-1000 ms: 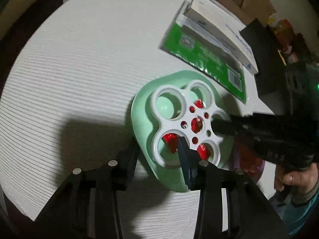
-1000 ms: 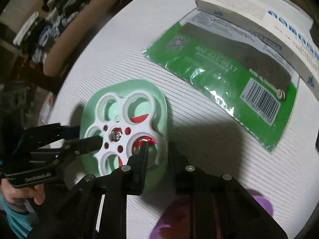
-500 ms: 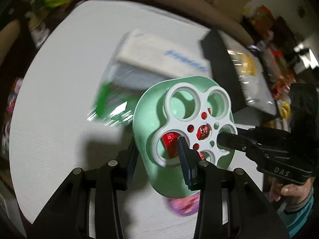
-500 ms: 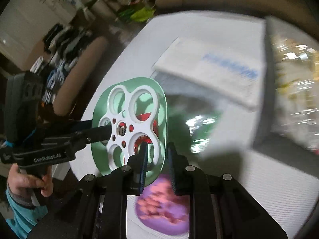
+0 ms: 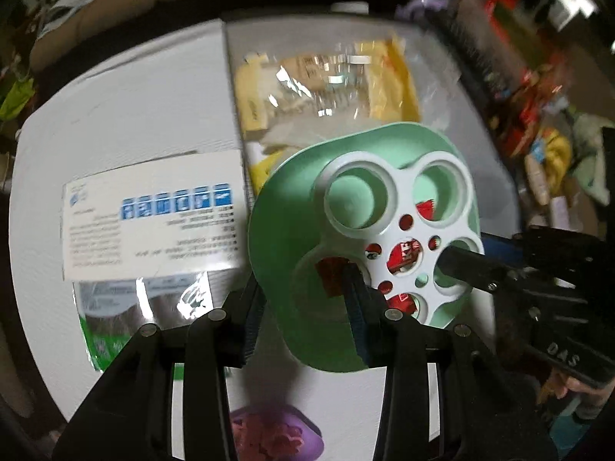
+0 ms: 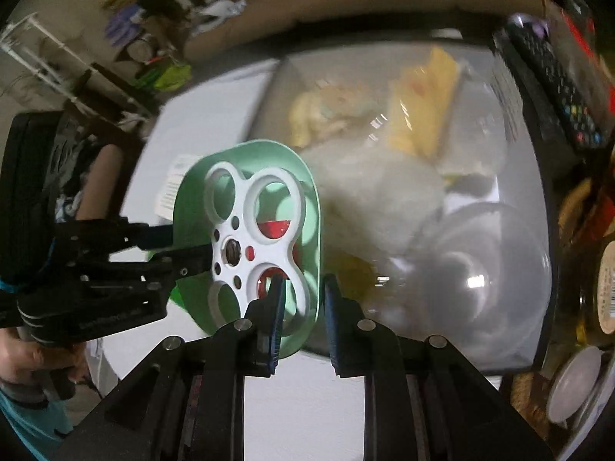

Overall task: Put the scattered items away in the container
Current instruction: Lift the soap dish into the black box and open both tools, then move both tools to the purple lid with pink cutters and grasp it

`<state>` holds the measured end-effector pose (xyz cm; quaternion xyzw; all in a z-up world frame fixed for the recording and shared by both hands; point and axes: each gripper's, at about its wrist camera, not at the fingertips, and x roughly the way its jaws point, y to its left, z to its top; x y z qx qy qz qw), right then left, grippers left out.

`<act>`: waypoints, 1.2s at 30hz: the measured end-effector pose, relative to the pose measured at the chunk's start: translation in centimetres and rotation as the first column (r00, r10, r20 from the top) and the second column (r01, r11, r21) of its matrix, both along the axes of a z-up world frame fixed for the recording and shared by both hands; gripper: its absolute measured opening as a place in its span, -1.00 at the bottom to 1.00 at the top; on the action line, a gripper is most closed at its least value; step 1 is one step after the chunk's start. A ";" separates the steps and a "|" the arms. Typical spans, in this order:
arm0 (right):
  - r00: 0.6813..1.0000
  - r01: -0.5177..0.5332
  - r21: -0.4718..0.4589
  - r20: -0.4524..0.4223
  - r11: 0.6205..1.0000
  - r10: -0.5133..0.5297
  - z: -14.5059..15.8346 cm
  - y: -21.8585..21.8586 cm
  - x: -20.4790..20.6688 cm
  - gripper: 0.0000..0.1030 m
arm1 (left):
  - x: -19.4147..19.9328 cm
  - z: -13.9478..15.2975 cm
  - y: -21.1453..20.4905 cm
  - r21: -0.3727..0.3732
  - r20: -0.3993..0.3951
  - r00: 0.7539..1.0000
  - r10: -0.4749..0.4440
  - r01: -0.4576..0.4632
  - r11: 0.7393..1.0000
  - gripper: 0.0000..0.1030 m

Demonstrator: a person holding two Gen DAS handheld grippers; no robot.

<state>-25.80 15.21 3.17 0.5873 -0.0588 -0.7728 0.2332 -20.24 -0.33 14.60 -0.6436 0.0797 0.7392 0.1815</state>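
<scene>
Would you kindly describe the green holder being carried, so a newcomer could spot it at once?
Look above the white table, beside the clear storage bin of packets. Both grippers hold a mint-green tub there. Only it has a white lid pierced with big round holes, red showing through.

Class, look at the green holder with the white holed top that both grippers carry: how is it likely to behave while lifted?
The green holder probably stays stiff: its rim keeps shape where each hand-held gripper pinches it. It seems light, held by its edges alone. The red pieces inside may shift if it tips.
</scene>
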 end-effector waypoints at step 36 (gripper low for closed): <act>0.991 -0.008 0.136 -0.132 0.991 0.026 1.1 0.0 1.9 -0.20 | 2.3 1.6 -1.7 -0.104 -0.093 0.994 -0.050 0.040 0.994 0.42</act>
